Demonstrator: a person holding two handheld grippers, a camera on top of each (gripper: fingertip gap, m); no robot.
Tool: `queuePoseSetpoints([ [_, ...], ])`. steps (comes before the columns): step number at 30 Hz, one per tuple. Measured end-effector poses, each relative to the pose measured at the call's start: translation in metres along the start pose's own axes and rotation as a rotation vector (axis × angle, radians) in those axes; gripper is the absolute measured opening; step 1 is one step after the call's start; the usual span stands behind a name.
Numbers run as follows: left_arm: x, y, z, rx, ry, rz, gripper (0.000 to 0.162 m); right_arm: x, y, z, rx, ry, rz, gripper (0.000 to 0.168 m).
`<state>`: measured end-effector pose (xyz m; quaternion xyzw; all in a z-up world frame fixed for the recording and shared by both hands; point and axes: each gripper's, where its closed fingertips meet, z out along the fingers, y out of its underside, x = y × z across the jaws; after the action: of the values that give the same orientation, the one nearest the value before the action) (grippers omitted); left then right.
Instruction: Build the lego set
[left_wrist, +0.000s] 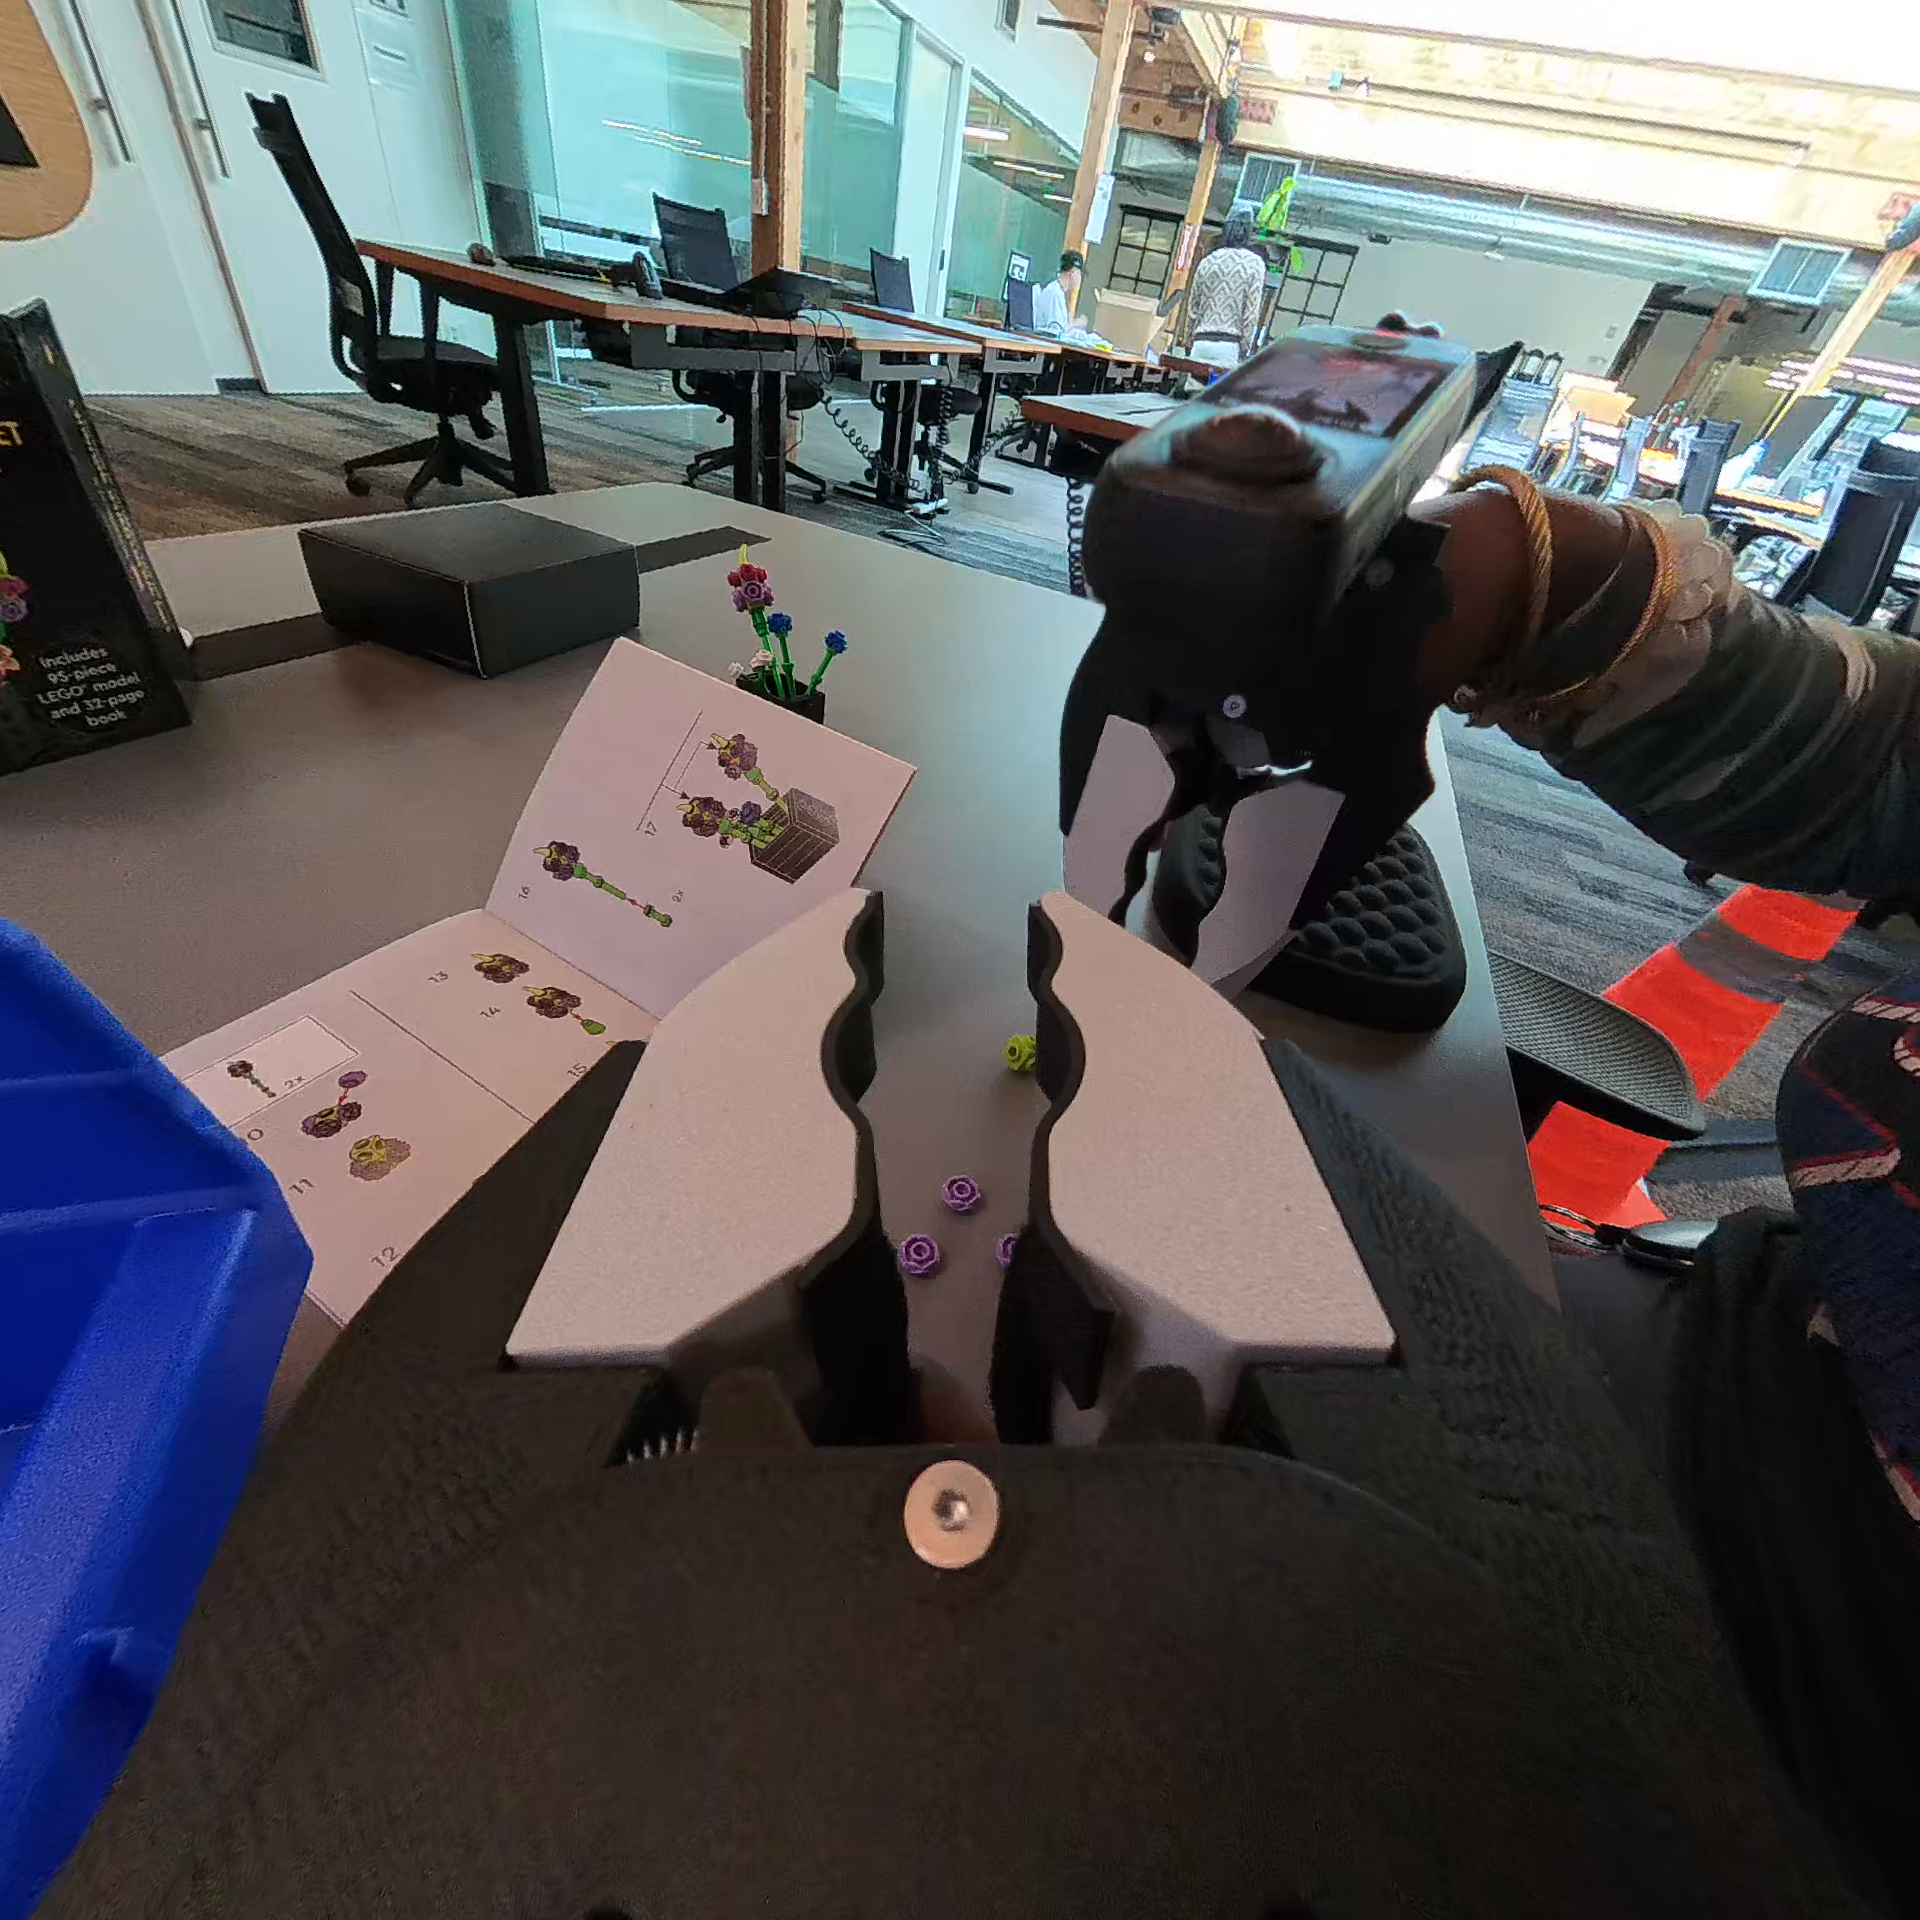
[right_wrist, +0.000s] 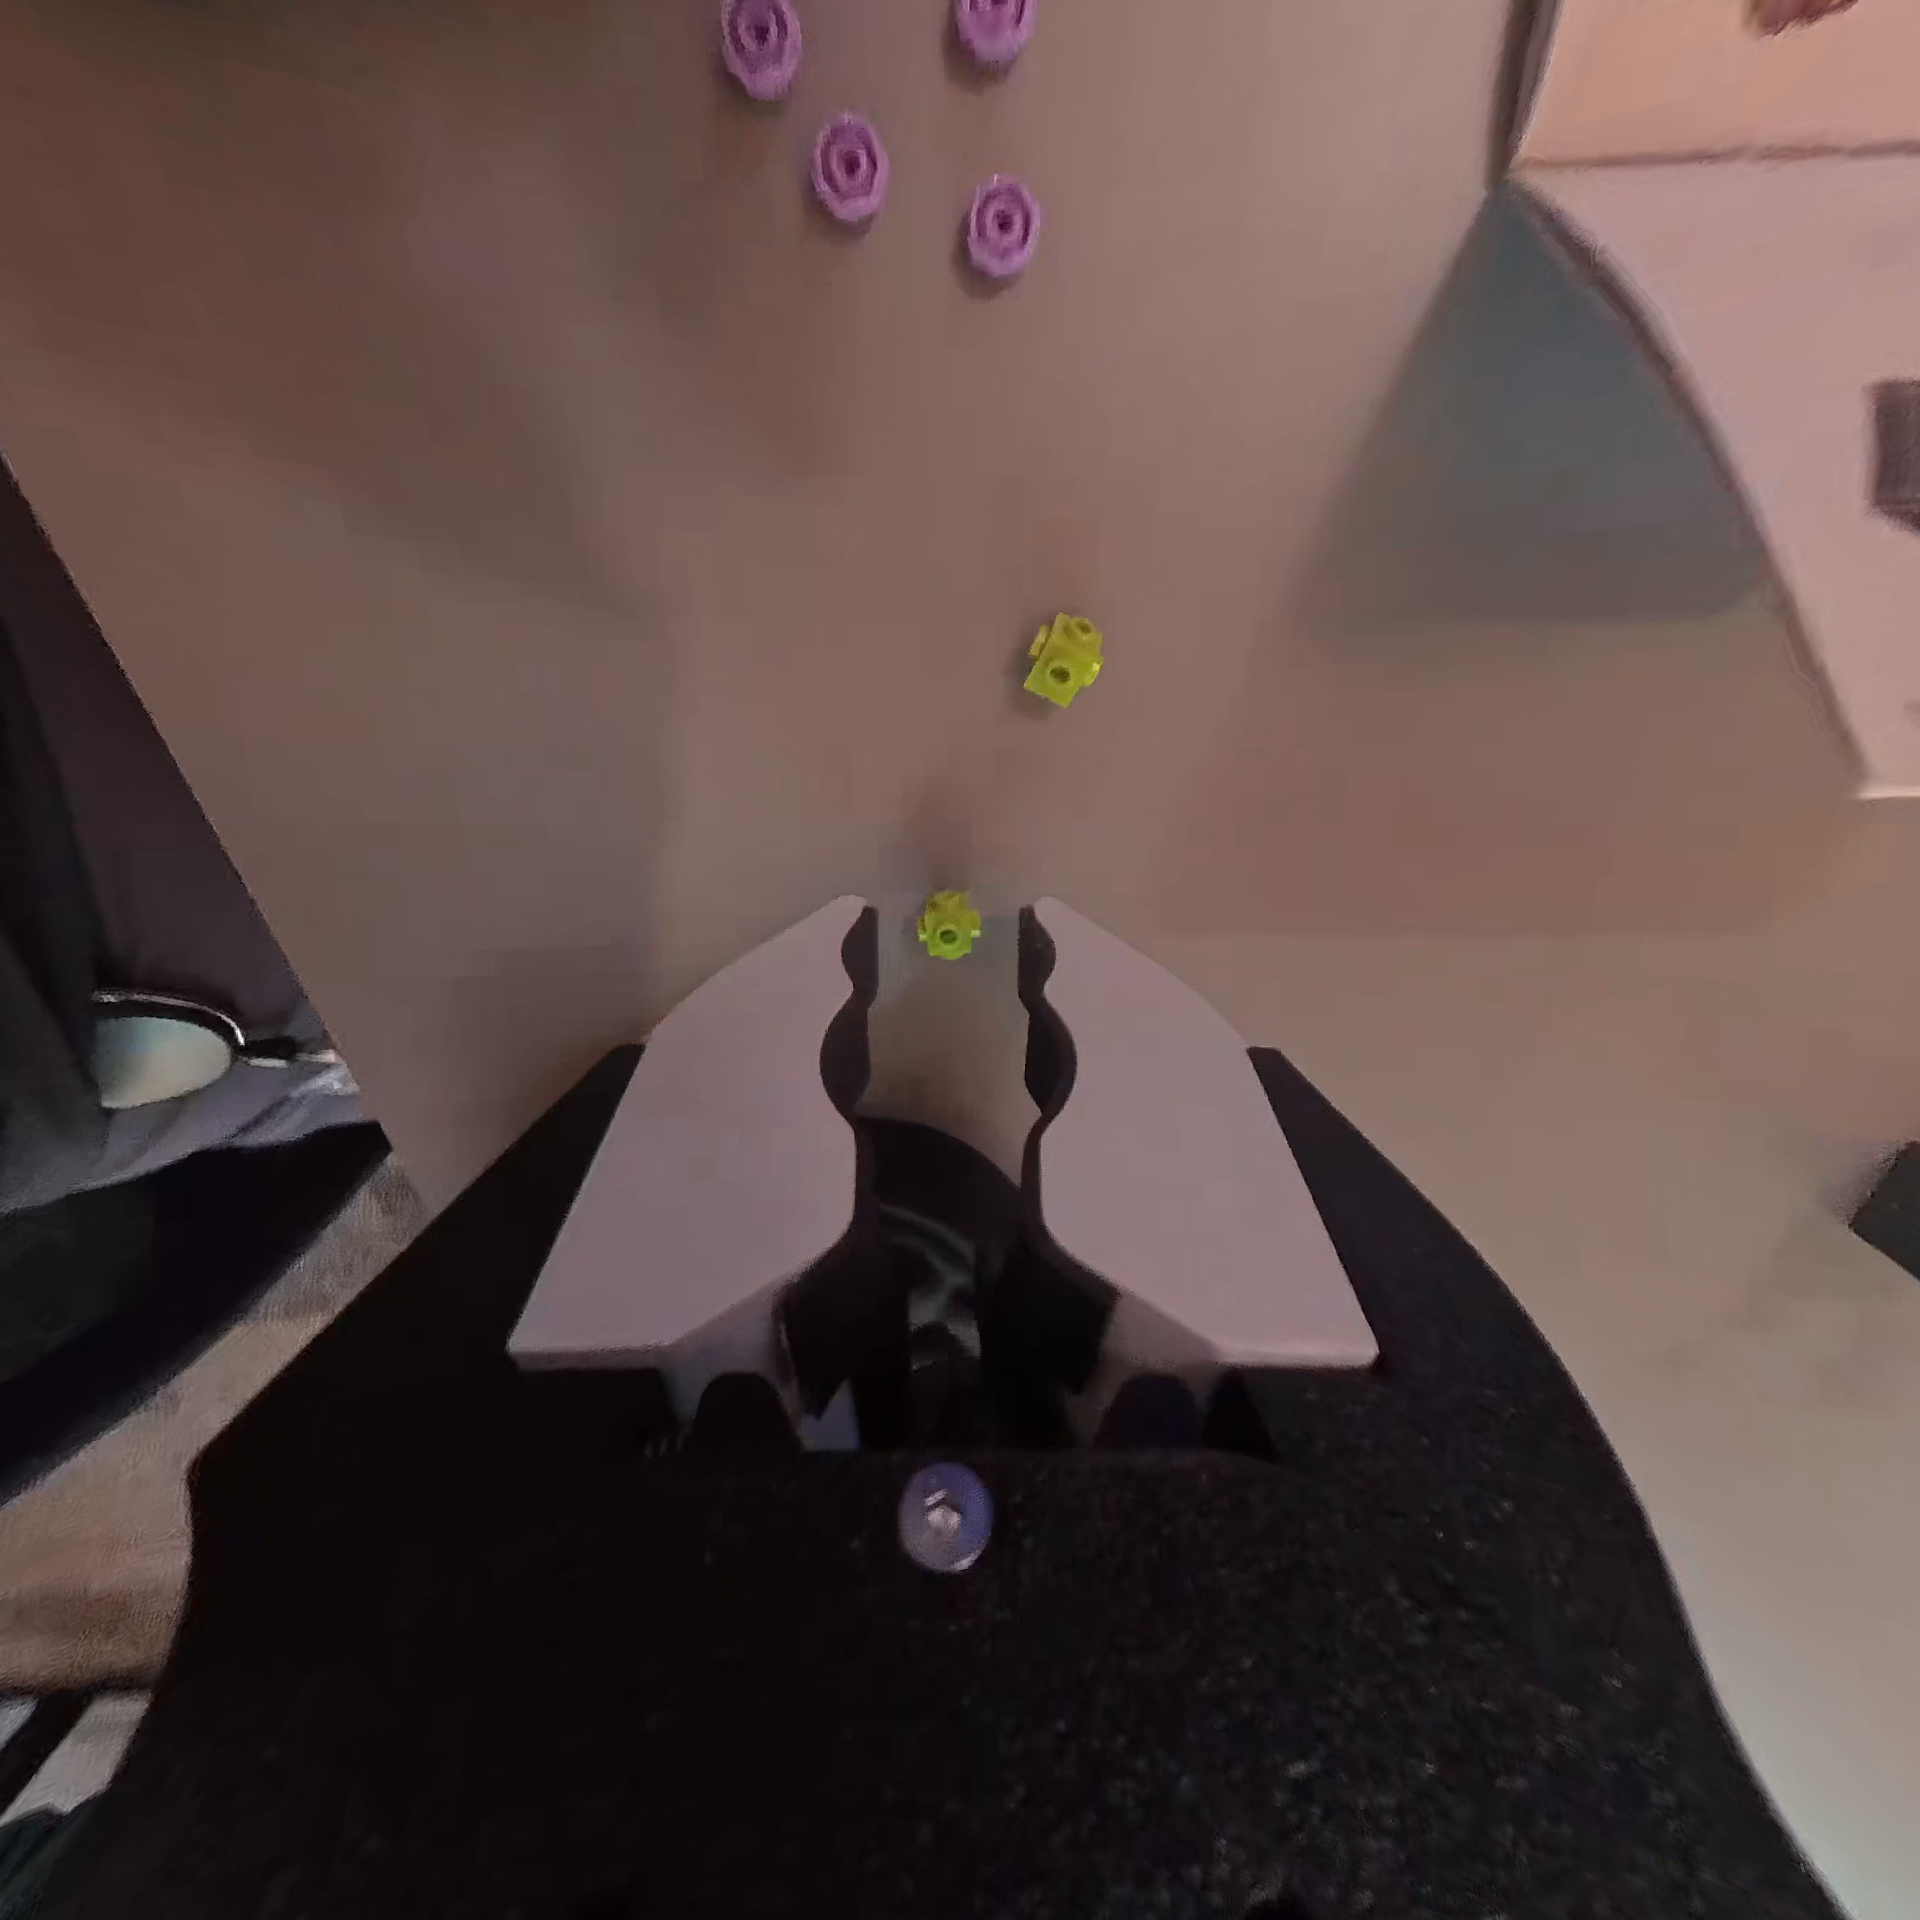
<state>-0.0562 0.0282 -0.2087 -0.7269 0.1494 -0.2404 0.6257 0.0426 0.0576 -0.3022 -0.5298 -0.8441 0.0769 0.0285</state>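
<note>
- On a grey desk (left_wrist: 312, 831), at ten o'clock from the left gripper (left_wrist: 956, 925), an instruction booklet (left_wrist: 582, 935) lies open; a finished flower pot model (left_wrist: 781, 665) stands beyond it.
- At two o'clock, the right gripper (right_wrist: 948, 914) points down at the desk, fingers spread and empty, straddling a small lime stud piece (right_wrist: 949, 925).
- Likewise released, the left gripper hovers over purple flower pieces (left_wrist: 961, 1193).
- Tiny, rigid and likely slippery, the lime piece probably needs a pinch across opposite flats; a lime brick (right_wrist: 1063, 661) waits at twelve o'clock.
</note>
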Motion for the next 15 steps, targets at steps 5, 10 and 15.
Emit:
queuePoseSetpoints([
  [5, -0.001, -0.001, -0.001, 0.013, -0.005, -0.010, 0.026, 0.012, -0.025, -0.004, 0.224, 0.034, 0.099, 0.025],
  [10, -0.001, 0.000, -0.001, 0.005, -0.005, -0.011, 0.026, 0.019, -0.037, 0.002, 0.367, 0.062, 0.183, 0.021],
  [15, -0.002, 0.000, -0.001, 0.006, -0.004, -0.018, 0.026, 0.017, -0.039, 0.012, 0.419, 0.059, 0.207, 0.013],
])
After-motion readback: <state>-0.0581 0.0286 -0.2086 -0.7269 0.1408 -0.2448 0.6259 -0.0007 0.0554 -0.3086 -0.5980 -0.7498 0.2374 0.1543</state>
